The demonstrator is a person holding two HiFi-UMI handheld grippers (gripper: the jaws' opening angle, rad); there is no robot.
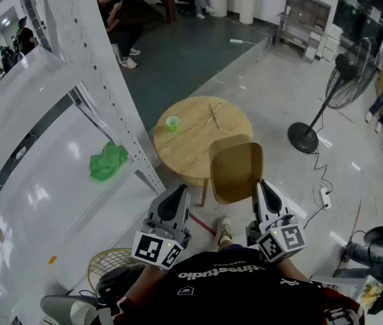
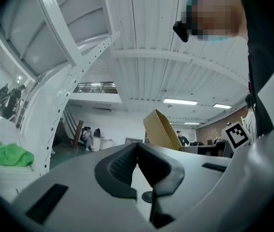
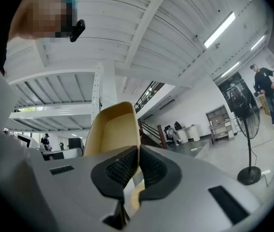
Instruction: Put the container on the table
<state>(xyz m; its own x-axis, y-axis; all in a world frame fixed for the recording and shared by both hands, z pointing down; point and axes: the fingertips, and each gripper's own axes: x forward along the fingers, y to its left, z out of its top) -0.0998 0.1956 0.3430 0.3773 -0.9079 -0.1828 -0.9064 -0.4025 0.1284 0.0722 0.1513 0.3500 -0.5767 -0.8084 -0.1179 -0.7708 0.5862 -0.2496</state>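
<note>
Right gripper (image 1: 263, 187): jaws pinched on the rim of the tan rectangular plastic container (image 1: 235, 169), holding it out for delivery.
Left gripper (image 1: 176, 193): closed, empty, spare.
Round wooden table (image 1: 195, 144): just ahead, likely destination.

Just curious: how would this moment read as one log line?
right gripper: shut on container | left gripper: shut, empty | container: not yet on table

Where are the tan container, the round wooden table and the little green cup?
tan tray-shaped container (image 1: 235, 171): head view, its inner floor.
round wooden table (image 1: 195, 147): head view, bare part of its top.
small green cup (image 1: 172, 123): head view, its open mouth.
</note>
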